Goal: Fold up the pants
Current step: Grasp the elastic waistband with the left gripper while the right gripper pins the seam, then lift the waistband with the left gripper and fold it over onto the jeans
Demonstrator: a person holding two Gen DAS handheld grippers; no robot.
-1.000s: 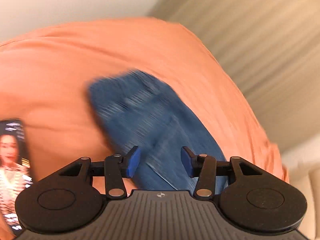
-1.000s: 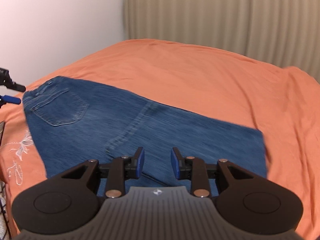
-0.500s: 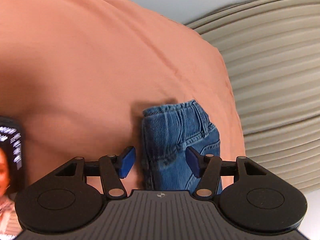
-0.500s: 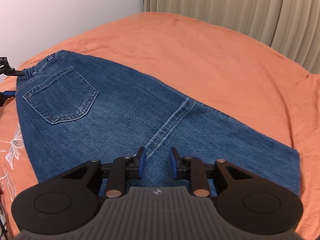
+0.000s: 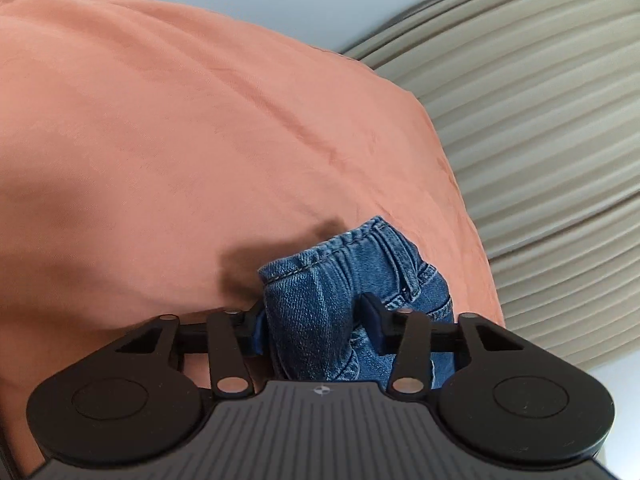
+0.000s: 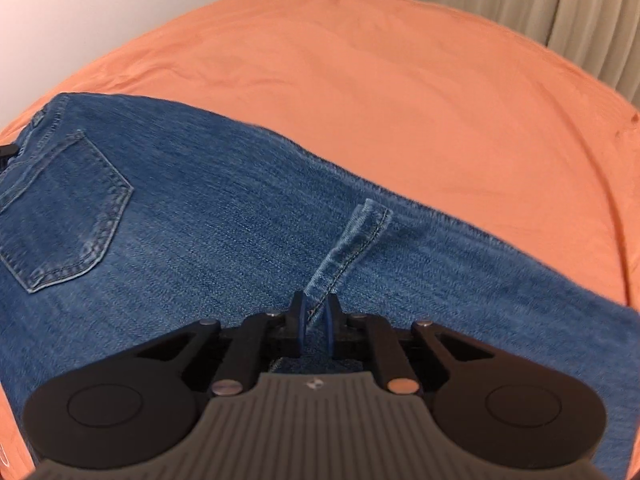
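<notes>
Left gripper (image 5: 312, 330), jaws just closing, pinches the bunched waistband end of the blue jeans (image 5: 320, 308), which lie flat on the orange bedsheet (image 5: 200, 140). Right gripper (image 6: 314, 322), jaws also just closing, nips the raised inseam ridge (image 6: 352, 244) mid-garment.

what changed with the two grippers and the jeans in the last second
Both grippers came down onto the jeans. The right gripper has just closed its jaws on the raised seam; the left gripper has just closed its jaws on the waistband corner. The jeans still lie on the orange sheet.
</notes>
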